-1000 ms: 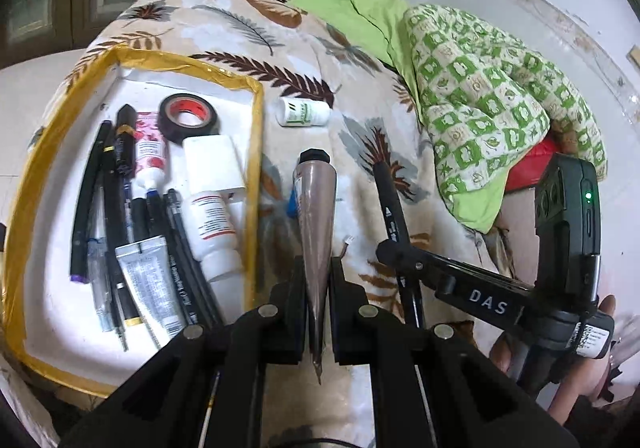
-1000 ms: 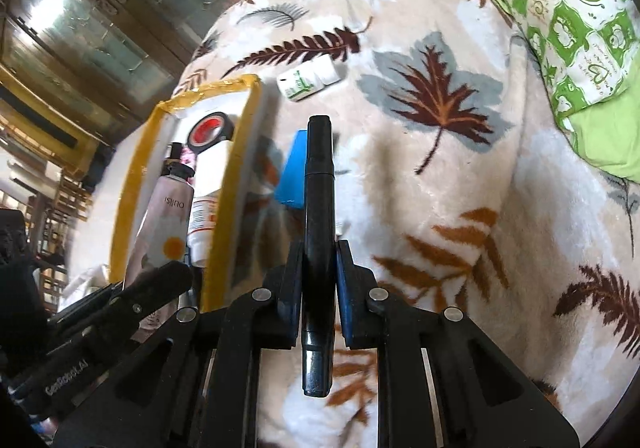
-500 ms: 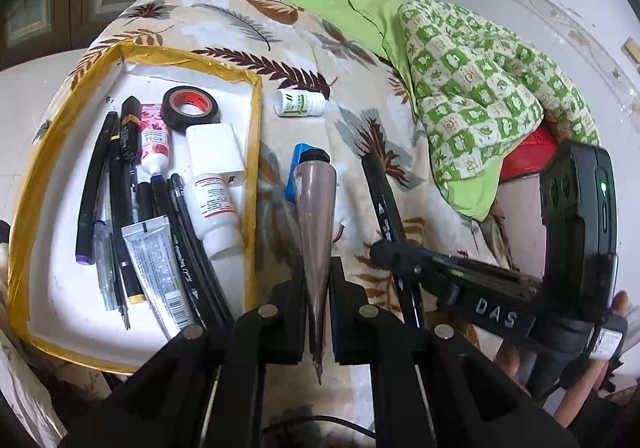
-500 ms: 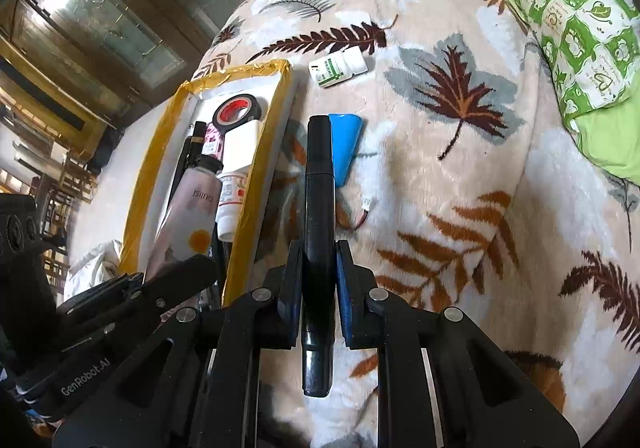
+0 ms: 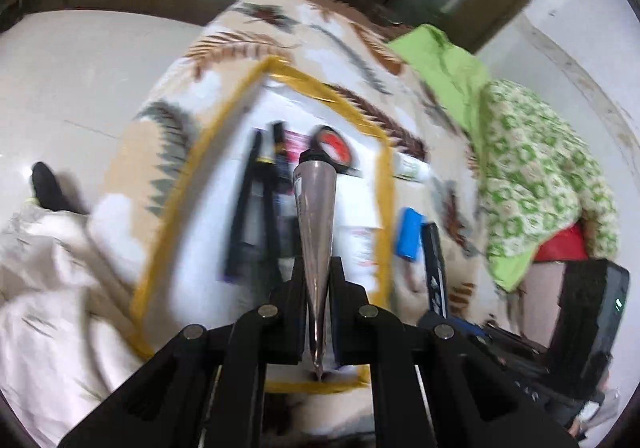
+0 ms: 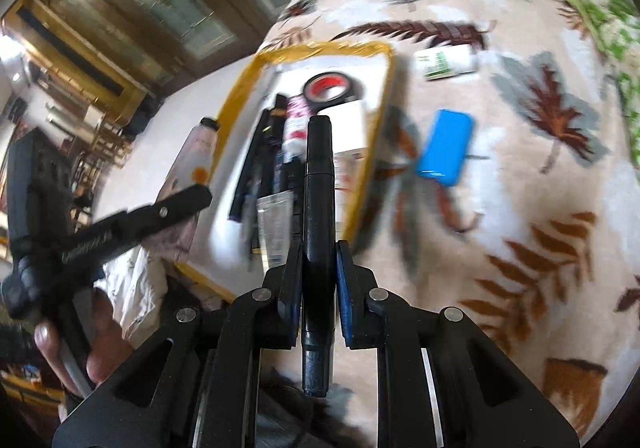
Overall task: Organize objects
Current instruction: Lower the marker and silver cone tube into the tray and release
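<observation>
My left gripper (image 5: 316,276) is shut on a brown tapered tube (image 5: 316,216), wide capped end forward, held above the yellow-rimmed white tray (image 5: 386,184). The tray holds black pens (image 5: 244,216), a roll of black tape (image 5: 332,146) and white bottles. My right gripper (image 6: 318,260) is shut on a black marker (image 6: 319,188), held over the tray's near right edge (image 6: 376,120). The left gripper with its tube (image 6: 192,156) shows at the left of the right wrist view. The views are motion-blurred.
On the leaf-print blanket (image 6: 520,188) to the right of the tray lie a blue flat object (image 6: 446,148) and a small white bottle with green label (image 6: 446,62). A green patterned cloth (image 5: 536,176) lies far right. Pale floor (image 5: 80,68) lies left.
Both grippers have swung left, carrying their objects from over the blanket to over the tray. The left gripper has also risen, so the tray looks farther away.
</observation>
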A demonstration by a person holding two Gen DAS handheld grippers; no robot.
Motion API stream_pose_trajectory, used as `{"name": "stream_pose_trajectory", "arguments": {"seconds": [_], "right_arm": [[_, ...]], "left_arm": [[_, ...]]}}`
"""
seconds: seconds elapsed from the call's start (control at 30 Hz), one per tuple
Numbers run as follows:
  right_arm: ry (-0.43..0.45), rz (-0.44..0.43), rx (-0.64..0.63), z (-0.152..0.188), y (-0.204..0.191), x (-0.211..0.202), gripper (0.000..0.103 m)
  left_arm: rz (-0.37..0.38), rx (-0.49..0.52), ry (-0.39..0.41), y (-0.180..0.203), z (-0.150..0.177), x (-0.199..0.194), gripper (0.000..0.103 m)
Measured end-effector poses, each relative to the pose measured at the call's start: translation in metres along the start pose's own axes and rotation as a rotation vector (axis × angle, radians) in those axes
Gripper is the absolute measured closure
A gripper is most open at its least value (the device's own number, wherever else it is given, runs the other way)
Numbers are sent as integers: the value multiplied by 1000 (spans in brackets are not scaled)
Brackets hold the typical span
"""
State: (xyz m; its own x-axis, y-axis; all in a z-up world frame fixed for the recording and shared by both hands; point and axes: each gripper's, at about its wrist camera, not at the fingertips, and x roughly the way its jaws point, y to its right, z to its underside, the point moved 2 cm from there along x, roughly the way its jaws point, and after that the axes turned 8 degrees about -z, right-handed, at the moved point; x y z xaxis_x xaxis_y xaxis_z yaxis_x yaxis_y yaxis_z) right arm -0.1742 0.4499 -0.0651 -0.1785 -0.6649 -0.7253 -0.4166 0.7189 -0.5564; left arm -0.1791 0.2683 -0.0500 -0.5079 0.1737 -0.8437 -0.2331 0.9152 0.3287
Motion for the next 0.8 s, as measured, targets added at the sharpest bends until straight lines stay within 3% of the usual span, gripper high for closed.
{"name": "stream_pose_trajectory", "arguments": {"seconds": [0.1, 0.23, 0.43, 0.8], "right_arm": [[-35, -18, -21, -4, -12, 20, 88], [-54, -11, -43, -12, -22, 40, 88], [-104, 6, -36, -22, -24, 71, 88], [-140, 76, -32, -19, -10, 87, 88]], "left_arm": [[-45, -27, -46, -18, -8, 14, 95], [0, -95, -118, -40, -8, 31, 95], [-56, -73, -141, -41, -14, 44, 95], [-131, -44, -193, -41, -7, 51, 95]]}}
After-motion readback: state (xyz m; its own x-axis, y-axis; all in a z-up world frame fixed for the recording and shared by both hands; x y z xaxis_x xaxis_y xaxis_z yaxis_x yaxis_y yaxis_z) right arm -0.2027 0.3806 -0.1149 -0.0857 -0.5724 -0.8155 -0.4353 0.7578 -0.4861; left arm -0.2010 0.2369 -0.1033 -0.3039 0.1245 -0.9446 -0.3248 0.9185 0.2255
